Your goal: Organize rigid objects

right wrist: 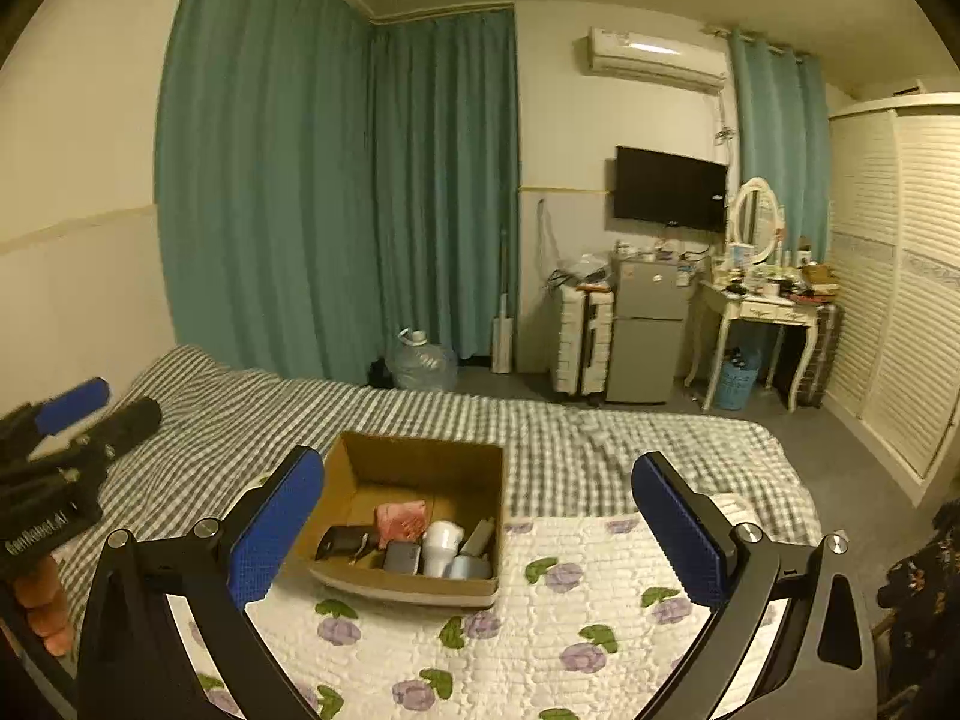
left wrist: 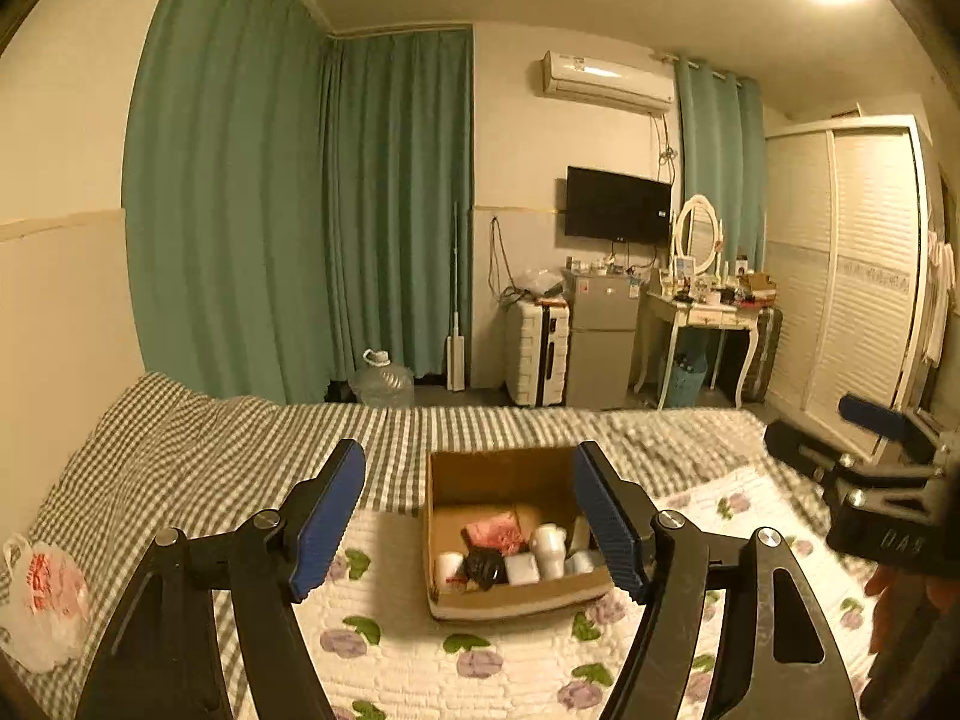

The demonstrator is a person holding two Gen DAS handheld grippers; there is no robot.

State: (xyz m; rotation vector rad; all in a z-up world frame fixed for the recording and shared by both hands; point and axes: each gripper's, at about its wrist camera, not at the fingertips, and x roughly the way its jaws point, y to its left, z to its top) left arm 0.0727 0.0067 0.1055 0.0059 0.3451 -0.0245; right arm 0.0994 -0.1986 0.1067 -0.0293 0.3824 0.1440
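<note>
An open cardboard box (left wrist: 447, 468) sits on the bed; it also shows in the right wrist view (right wrist: 414, 459). Inside lie a pink item (left wrist: 495, 530), a white cup (left wrist: 549, 546), a black object (left wrist: 485, 567) and other small things. My left gripper (left wrist: 468, 519) is open and empty, held above the bed just in front of the box. My right gripper (right wrist: 477, 531) is open and empty, held to the right of the box. The right gripper also shows at the right edge of the left wrist view (left wrist: 870, 420).
The bed has a grey checked sheet (left wrist: 180, 456) and a white flowered quilt (right wrist: 570, 630). A white and red plastic bag (left wrist: 45, 600) lies at the bed's left edge. Beyond the bed stand a water jug (left wrist: 381, 381), suitcase, small fridge (left wrist: 600, 336) and dressing table.
</note>
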